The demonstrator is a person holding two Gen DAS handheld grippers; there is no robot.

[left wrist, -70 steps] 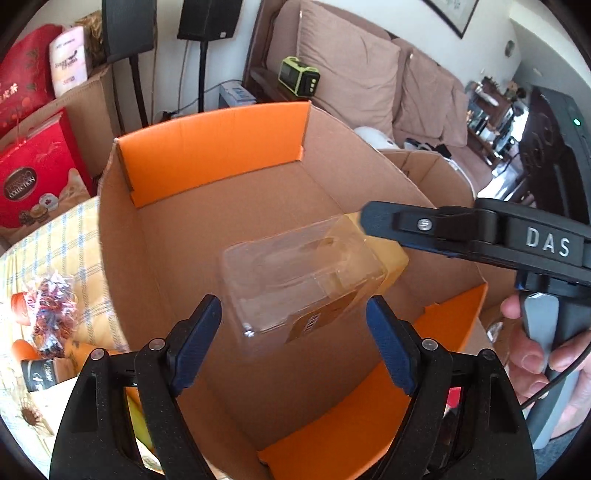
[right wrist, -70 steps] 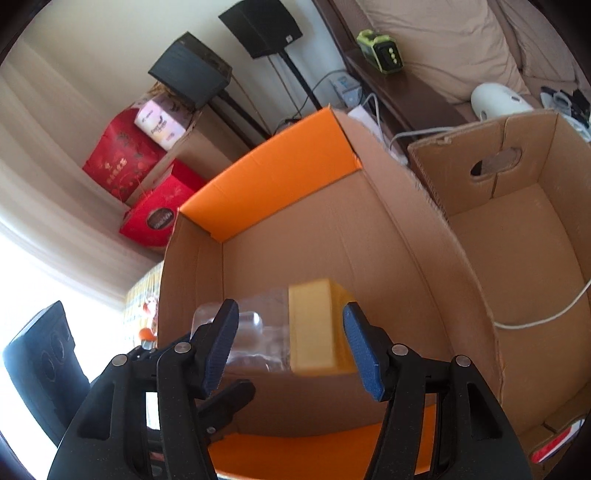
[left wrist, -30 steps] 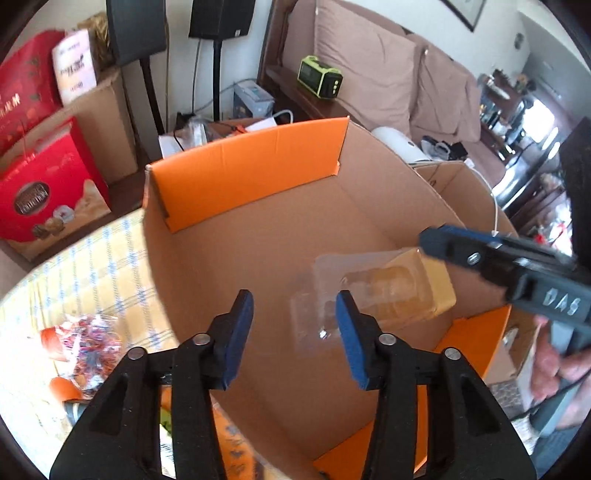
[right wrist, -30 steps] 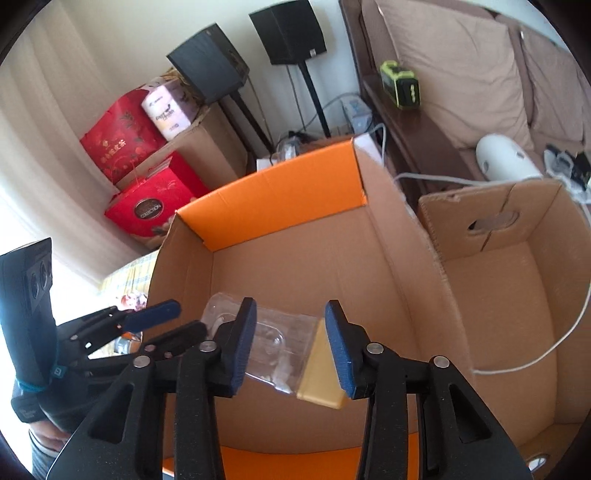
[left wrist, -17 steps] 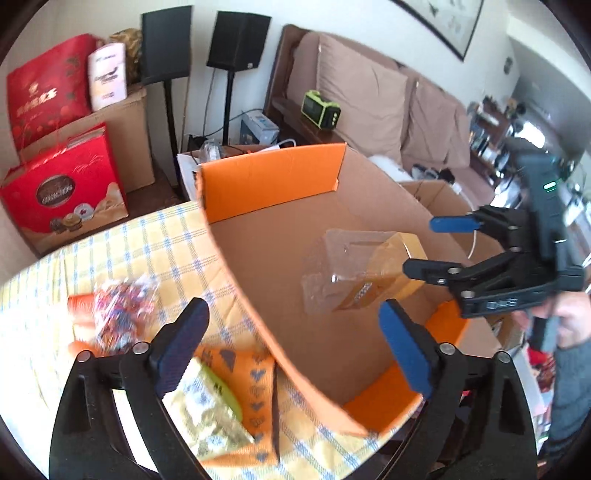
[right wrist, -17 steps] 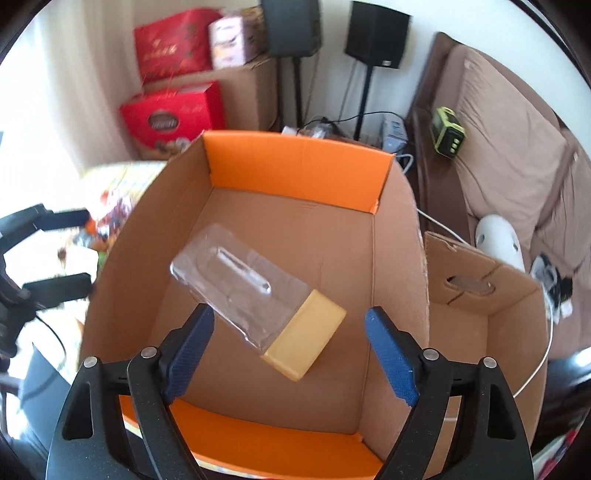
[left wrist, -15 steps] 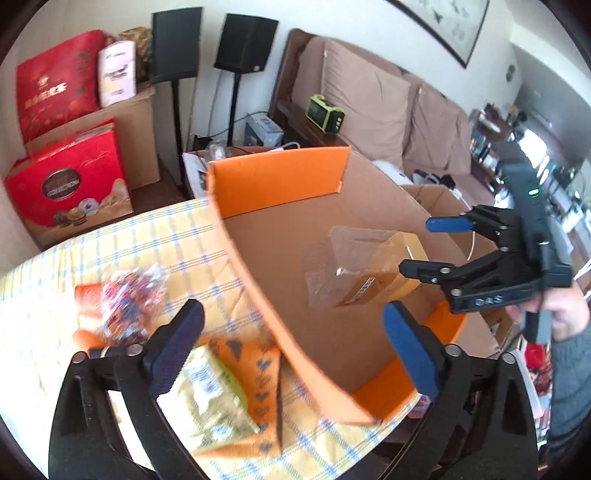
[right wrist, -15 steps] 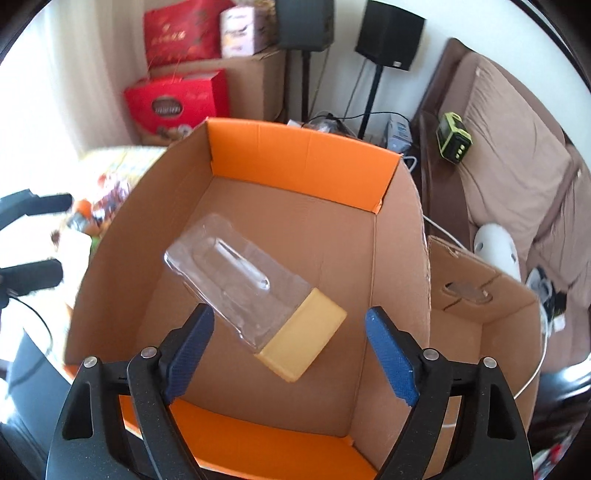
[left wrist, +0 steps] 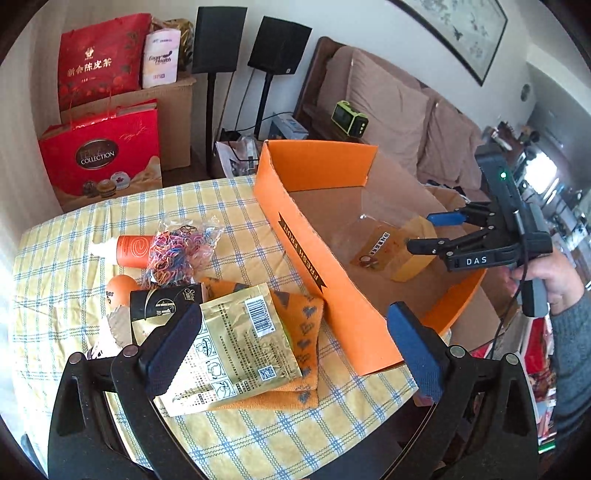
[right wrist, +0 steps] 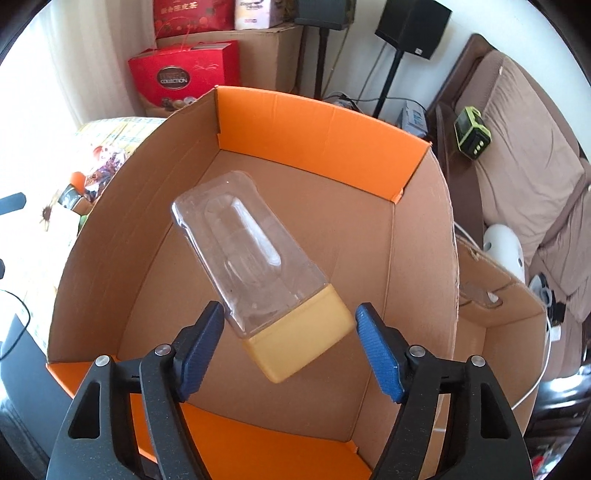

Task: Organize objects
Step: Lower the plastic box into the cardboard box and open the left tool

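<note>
Clear package [right wrist: 258,280] — released, lying in orange box [right wrist: 314,133]; right gripper [right wrist: 290,349] spread astride, left gripper [left wrist: 293,350] wide, empty — over remaining clutter.

Two black speakers [left wrist: 251,44] on stands are seen far ahead of the left gripper, against the wall. Left of them, a red gift bag [left wrist: 101,151] is stood before a brown carton [left wrist: 173,122], on which a second red bag [left wrist: 99,59] and a white pack [left wrist: 160,59] are set. A brown sofa [left wrist: 399,118] with cushions is seen ahead and to the right, with a green device [left wrist: 349,122] on its wooden ledge. A framed picture [left wrist: 461,33] is hung above it. Right of the right gripper, a second, plain cardboard box [right wrist: 498,325] is stood, with a white rounded object [right wrist: 504,247] beyond it.
</note>
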